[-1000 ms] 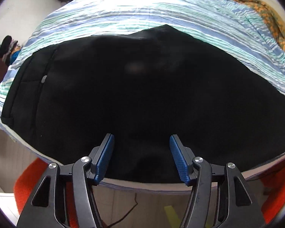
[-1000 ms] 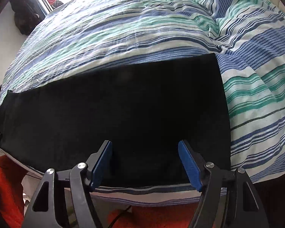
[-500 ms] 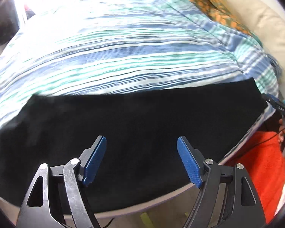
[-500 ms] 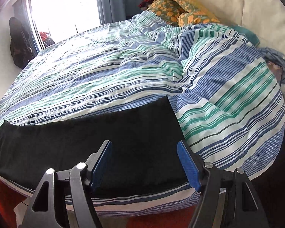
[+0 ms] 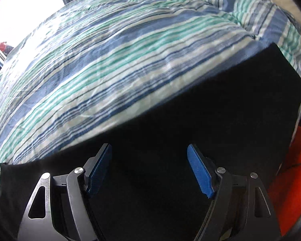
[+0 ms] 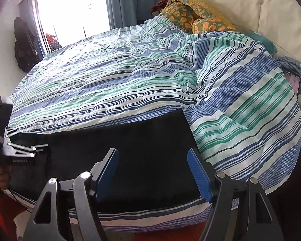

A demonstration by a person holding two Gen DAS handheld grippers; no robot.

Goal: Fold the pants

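Black pants lie flat in a long band along the near edge of the striped bed; they also show in the right wrist view. My left gripper is open and empty, just above the pants near their left part. My right gripper is open and empty, above the pants' right end, whose edge lies just right of it. The left gripper also shows at the far left of the right wrist view, at the pants' left end.
A blue, green and white striped duvet covers the bed, bunched into a mound at the right. An orange patterned blanket and cream headboard lie behind. A window is at the back left. Orange floor covering lies beside the bed.
Both grippers have pulled back and tilted up from the pants. The left view has swung right, from the waist end toward the far hem. Both stay open.
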